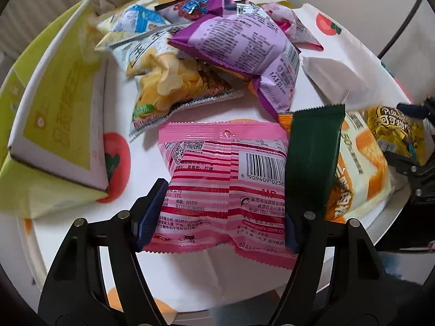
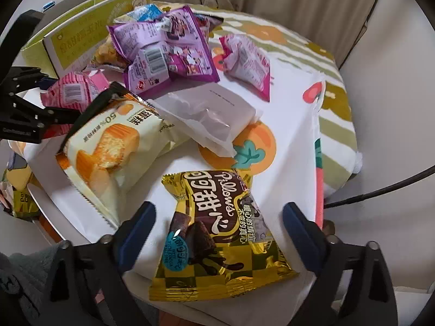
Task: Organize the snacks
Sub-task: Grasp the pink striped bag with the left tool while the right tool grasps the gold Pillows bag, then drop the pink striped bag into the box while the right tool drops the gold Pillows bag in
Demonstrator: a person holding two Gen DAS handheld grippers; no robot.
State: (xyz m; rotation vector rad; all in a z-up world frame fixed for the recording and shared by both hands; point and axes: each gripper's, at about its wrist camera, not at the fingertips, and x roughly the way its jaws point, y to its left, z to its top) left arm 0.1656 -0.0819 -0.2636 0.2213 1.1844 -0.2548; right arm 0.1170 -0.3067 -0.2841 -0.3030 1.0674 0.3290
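Left tool [image 1: 221,212] astride pink packet [image 1: 225,179]

Snack packets [image 1: 206,62] piled beside box [image 1: 57,116]

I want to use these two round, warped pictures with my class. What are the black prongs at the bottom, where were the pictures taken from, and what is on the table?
No robot here: a person holds a hand-held gripper in each hand, and each carries a wide-angle camera looking along its two fingers, hence the round warp. One picture comes from the left hand-held gripper, whose blue pads sit against the sides of a pink striped snack bag. The other comes from the right hand-held gripper, open around a gold chocolate pillow bag without touching it. Both lie on a fruit-print tablecloth, with a cake packet, purple bags and a yellow-green box.
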